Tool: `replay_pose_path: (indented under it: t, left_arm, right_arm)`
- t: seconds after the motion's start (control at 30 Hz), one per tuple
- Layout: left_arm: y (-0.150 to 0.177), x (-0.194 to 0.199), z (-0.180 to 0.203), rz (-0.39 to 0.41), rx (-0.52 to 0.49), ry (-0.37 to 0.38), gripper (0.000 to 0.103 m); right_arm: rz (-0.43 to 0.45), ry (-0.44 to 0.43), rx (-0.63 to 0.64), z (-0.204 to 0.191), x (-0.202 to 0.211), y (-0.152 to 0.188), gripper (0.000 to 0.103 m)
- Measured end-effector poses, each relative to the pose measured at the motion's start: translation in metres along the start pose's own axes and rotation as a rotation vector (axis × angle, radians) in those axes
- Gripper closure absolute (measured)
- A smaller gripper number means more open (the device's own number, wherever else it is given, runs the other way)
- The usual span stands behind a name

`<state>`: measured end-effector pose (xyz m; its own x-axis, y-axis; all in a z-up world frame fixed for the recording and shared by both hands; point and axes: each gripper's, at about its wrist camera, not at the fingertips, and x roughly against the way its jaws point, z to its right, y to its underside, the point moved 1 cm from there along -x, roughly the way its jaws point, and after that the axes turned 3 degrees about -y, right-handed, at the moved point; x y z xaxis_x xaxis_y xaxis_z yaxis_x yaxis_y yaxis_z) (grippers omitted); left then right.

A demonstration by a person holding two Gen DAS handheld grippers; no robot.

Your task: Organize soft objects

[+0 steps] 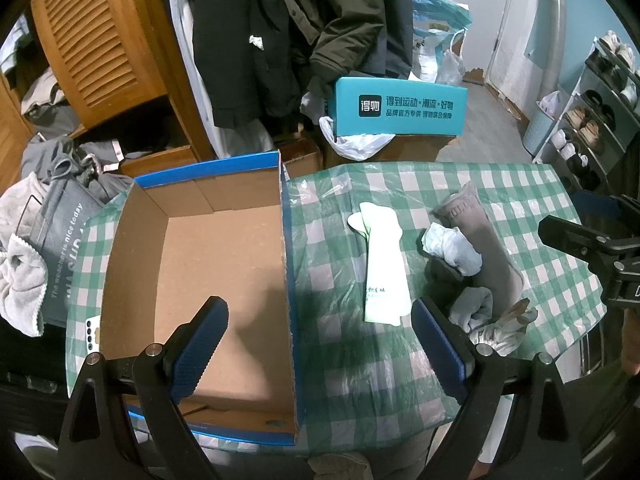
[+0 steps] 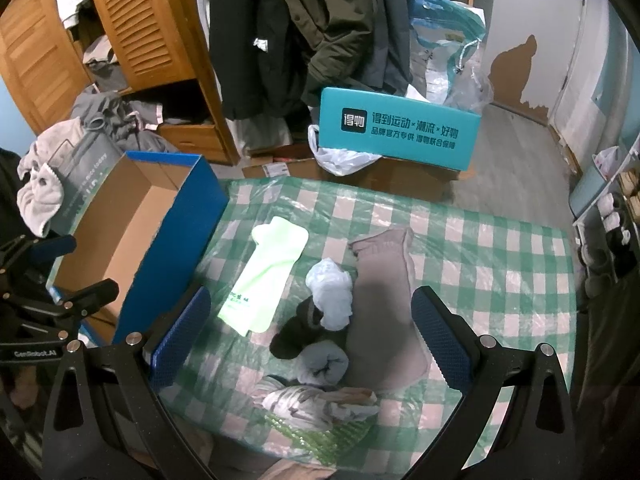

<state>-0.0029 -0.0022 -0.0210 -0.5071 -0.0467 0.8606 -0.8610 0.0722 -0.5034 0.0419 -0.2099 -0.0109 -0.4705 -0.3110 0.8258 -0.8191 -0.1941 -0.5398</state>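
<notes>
An open blue cardboard box (image 1: 285,240) with a bare brown floor stands on the left of the checked table; it also shows in the right wrist view (image 2: 168,248). A pale green sock (image 1: 383,264) (image 2: 264,276) lies flat beside it. Further right lie a long taupe sock (image 1: 486,248) (image 2: 384,304), a crumpled white sock (image 1: 454,246) (image 2: 332,292), a dark sock (image 2: 298,332), a rolled grey sock (image 1: 474,308) (image 2: 324,362) and a striped sock (image 1: 504,330) (image 2: 316,400). My left gripper (image 1: 320,356) is open over the box's right wall. My right gripper (image 2: 312,344) is open above the sock pile.
The table has a green and white checked cloth (image 1: 352,380) under clear plastic. Behind it are a teal shoe box (image 1: 400,108), hanging coats (image 1: 280,40), a wooden wardrobe (image 1: 104,52) and piled clothes (image 1: 60,184). A shoe rack (image 1: 600,120) stands right.
</notes>
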Motion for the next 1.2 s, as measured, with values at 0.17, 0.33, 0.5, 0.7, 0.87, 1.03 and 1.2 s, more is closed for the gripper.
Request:
replay_pose_path:
  t: [0.17,0.33,0.5,0.7,0.87,1.03,1.2]
  left_arm:
    - [0.001,0.000,0.001,0.000,-0.004,0.000,0.009]
    - [0.002,-0.001,0.002,-0.004,-0.003,0.002,0.009]
    - [0.008,-0.003,0.008,-0.010,-0.012,0.003,0.009]
    - [0.008,-0.004,0.010,-0.016,-0.016,0.005,0.009]
    - [0.000,-0.007,0.011,-0.032,-0.021,0.013,0.009]
    - [-0.007,-0.009,0.014,-0.043,-0.029,0.024,0.009]
    - [-0.011,-0.017,0.020,-0.064,-0.035,0.040,0.009]
  right_arm:
    - [-0.004,0.002,0.000,0.000,0.000,0.000,0.002]
    - [-0.005,0.006,0.001,0.001,0.000,-0.001,0.002]
    - [-0.005,0.006,0.002,0.001,0.000,0.000,0.002]
    - [-0.007,0.009,0.001,0.002,-0.001,0.000,0.002]
    - [-0.010,0.016,-0.001,0.007,-0.003,0.003,0.002]
    - [-0.015,0.028,-0.011,0.015,-0.005,0.004,0.002]
    - [-0.020,0.036,-0.033,0.025,-0.005,0.005,0.002]
